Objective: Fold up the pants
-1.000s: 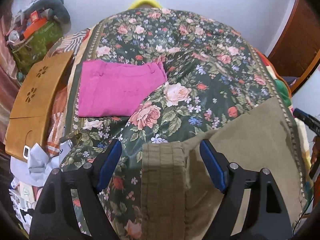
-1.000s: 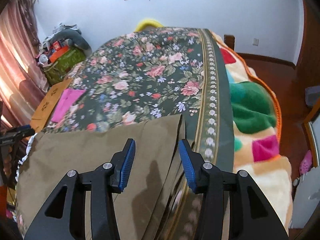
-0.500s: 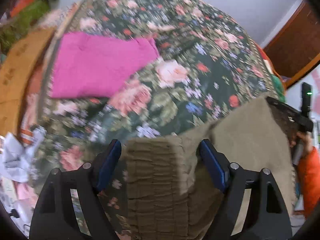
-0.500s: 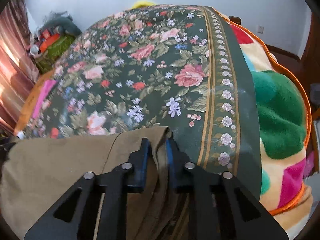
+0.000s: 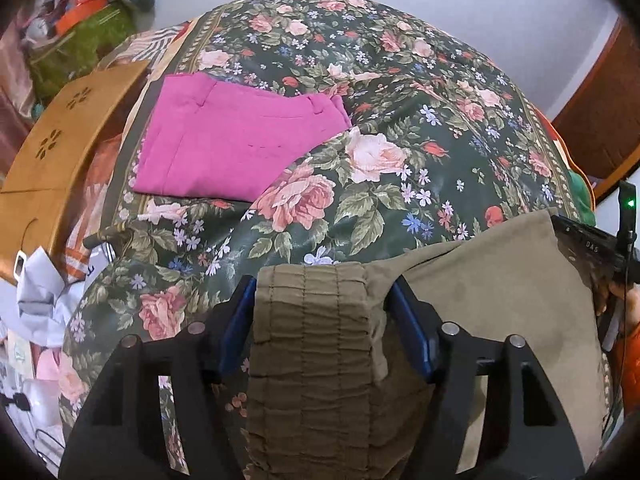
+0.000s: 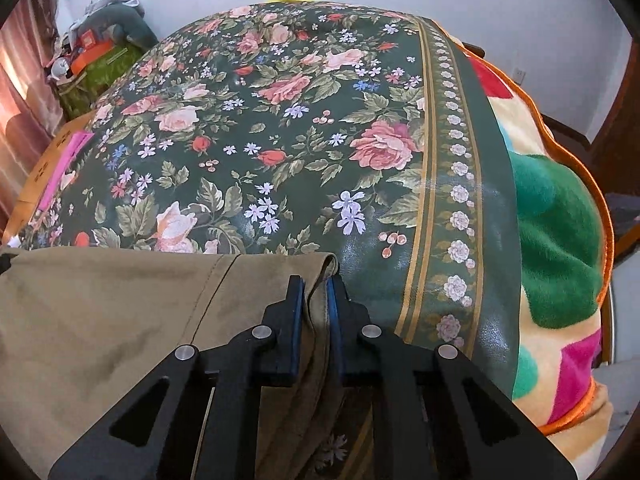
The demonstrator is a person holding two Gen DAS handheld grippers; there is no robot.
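Olive-brown pants point(image 5: 492, 288) lie across the near edge of a floral bedspread point(image 5: 360, 120). Their ribbed elastic waistband point(image 5: 312, 320) fills the gap between my left gripper's point(image 5: 320, 292) blue pads, which press its sides. In the right wrist view the pants point(image 6: 112, 312) spread to the left, and my right gripper point(image 6: 316, 284) is shut on their hem corner. The right gripper's body point(image 5: 592, 248) shows at the left view's right edge.
Folded pink pants point(image 5: 236, 148) lie at the bed's far left, also a sliver in the right view point(image 6: 60, 168). A wooden board point(image 5: 60, 152) and clutter stand left of the bed. A colourful fleece blanket point(image 6: 560, 240) hangs off the right side.
My left gripper's pads have closed in onto the waistband. My right gripper shut on the hem corner half a second ago and has stayed shut.
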